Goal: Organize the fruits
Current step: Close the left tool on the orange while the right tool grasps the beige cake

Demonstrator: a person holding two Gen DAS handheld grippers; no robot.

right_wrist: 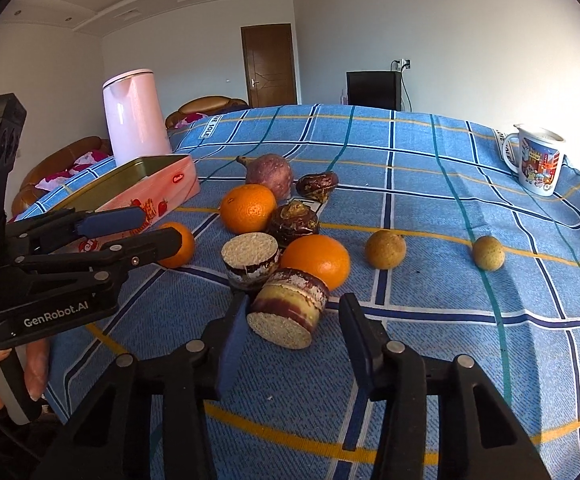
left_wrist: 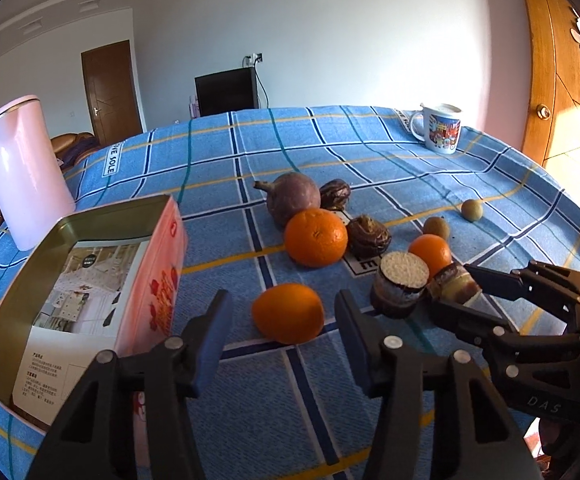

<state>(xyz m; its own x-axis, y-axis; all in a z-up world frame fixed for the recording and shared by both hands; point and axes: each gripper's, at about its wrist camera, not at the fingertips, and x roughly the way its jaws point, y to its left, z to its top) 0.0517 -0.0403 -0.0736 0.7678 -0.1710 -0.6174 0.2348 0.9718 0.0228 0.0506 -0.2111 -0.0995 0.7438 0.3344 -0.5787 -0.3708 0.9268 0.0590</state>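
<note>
My left gripper straddles a small orange on the blue checked cloth, with a thin gap on each side; it looks open. The right wrist view shows this gripper at the left, held by a hand. My right gripper is closed around a short sugarcane piece lying on its side. From the left wrist view, that gripper has the cane between its fingers. A second cane stub, two more oranges, a purple fruit and two dark corms crowd behind.
An open pink tin with a leaflet inside stands left of the fruit, and a pink kettle stands behind it. Two small tan fruits lie to the right. A printed mug sits at the far right edge.
</note>
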